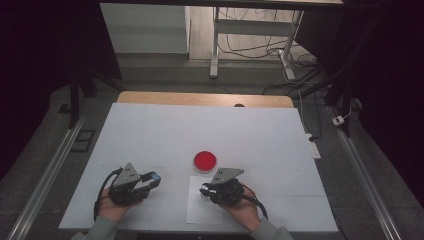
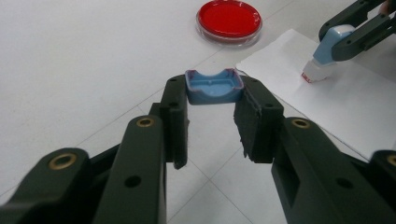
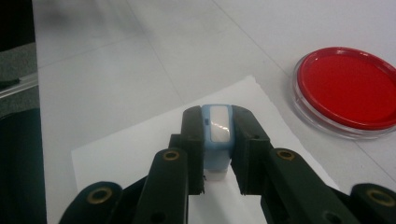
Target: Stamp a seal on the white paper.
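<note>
We start at the stamp (image 3: 217, 140), a small blue-bodied one with a white base, clamped between the jaws of our right gripper (image 1: 207, 190). Its printing face points down at the white sheet of paper (image 1: 197, 212), which lies near the table's (image 1: 150, 130) near edge, a little right of the middle. In the left gripper view the stamp's red-edged base looks to be touching the sheet or just above it; we cannot tell which. Its long axis runs from the gripper down to the paper, tilted rather than fully upright.

The stamp's blue cap (image 2: 214, 87) is off and pinched in our left gripper (image 1: 152, 178), which sits to the left of the sheet and apart from it, near the same edge.

Just beyond the paper, toward the table's far edge, lies the round red ink pad (image 1: 205, 161), open and untouched.

We judge that the coming move turns on the stamp standing over the sheet; the right hand is the one placed for pressing straight down.
</note>
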Tool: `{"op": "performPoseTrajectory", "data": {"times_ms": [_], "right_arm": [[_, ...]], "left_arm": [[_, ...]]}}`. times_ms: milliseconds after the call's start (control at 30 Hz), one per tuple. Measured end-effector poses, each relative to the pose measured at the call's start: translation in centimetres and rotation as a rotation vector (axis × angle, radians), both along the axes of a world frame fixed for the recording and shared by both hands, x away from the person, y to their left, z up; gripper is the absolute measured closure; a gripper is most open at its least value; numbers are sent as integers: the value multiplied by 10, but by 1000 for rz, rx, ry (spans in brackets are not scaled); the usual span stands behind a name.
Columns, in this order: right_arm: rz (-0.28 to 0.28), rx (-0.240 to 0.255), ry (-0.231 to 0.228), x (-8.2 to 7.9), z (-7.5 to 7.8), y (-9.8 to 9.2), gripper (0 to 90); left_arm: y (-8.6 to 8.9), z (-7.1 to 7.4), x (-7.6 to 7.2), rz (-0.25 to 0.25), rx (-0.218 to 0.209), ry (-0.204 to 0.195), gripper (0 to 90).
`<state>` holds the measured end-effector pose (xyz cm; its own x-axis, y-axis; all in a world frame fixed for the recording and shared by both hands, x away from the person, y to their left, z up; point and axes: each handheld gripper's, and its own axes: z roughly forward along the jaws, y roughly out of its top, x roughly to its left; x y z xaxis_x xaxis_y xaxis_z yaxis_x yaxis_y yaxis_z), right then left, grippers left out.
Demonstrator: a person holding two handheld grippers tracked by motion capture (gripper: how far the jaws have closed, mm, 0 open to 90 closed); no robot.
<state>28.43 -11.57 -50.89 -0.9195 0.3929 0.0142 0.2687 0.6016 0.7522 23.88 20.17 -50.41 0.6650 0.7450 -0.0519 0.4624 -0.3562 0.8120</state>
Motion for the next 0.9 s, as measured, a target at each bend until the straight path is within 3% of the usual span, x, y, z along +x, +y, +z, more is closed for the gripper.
{"op": "performPoseTrajectory", "data": {"times_ms": [167,900], "right_arm": [[-5,-28,2,-1,-1,2,761],[-3,-30,-16,-3,-4,2,765]], "left_arm": [[0,0,0,1,0,0,655],[-1,1,-1,0,-3,-1,655]]}}
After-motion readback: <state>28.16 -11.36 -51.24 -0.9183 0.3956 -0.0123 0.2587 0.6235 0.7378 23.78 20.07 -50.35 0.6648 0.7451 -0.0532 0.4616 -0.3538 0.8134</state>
